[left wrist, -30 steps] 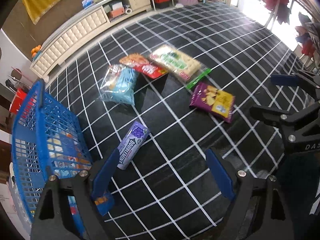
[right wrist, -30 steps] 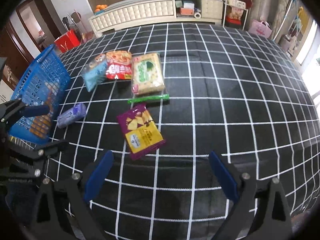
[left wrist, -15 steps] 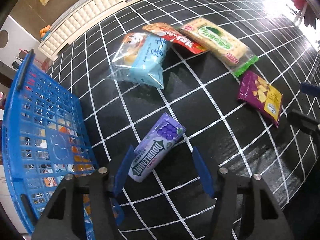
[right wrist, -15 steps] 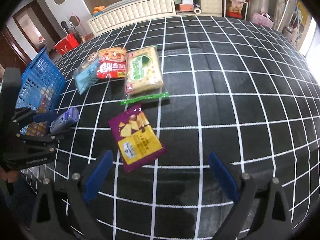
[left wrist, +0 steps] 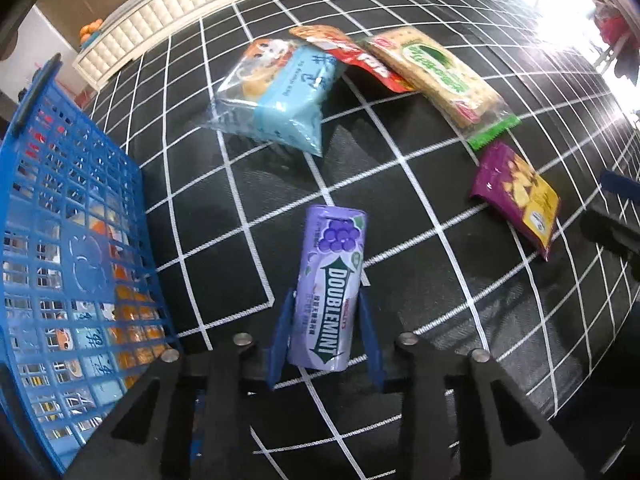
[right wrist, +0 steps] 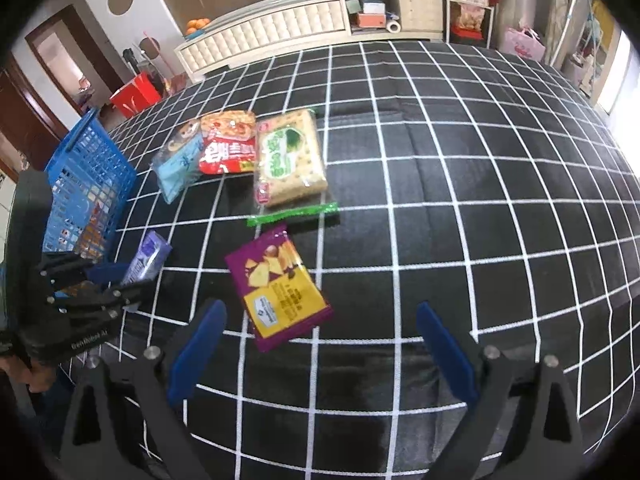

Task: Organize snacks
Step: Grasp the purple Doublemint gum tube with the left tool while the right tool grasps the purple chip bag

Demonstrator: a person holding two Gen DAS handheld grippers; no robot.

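Left gripper (left wrist: 325, 332), jaws just closing, clamps the gum pack (left wrist: 331, 292) just right of the basket (left wrist: 72, 208); right gripper (right wrist: 320, 350) gapes empty above open cloth (right wrist: 460, 200); chips (right wrist: 278, 284) near

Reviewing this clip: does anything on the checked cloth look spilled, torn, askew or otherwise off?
Nothing stands out. The packets are intact and nothing has spilled. The light blue packet lies partly over the red packet, a loose pile, not damage. The left gripper has just been closing on the purple Doublemint pack; the blue basket stands beside it.
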